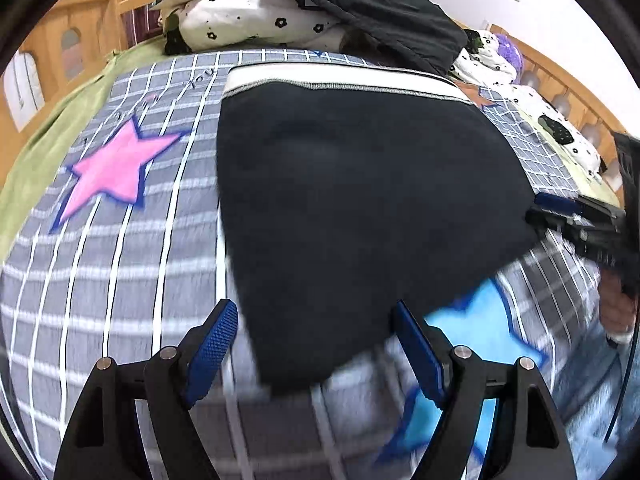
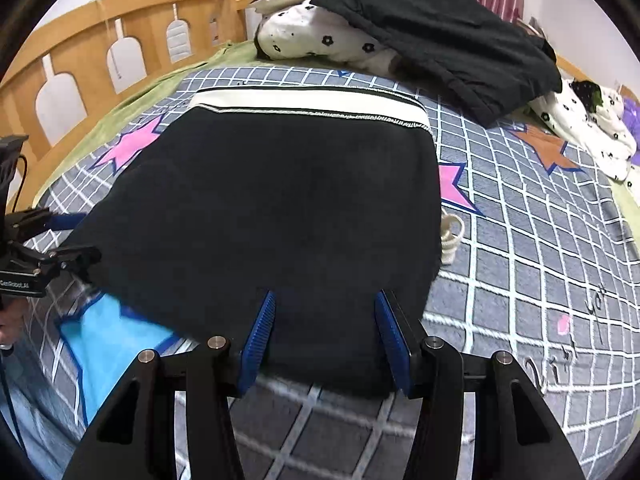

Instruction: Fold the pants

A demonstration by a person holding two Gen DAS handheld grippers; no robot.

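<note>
Black pants lie folded flat on the grey checked bedspread, with the white waistband at the far end. My left gripper hovers open over the pants' near corner, its blue pads apart from the cloth. The right gripper stands open above the near edge of the pants; cloth lies below and between its pads, and neither pad presses on it. Each gripper also shows in the other's view, the right gripper at the pants' right side and the left gripper at their left side. A white drawstring pokes out on the right.
A pile of flowered white bedding with a black garment on top lies at the bed's far end. A wooden bed rail runs along the left. A green sheet borders the bedspread. A hand shows at the right edge.
</note>
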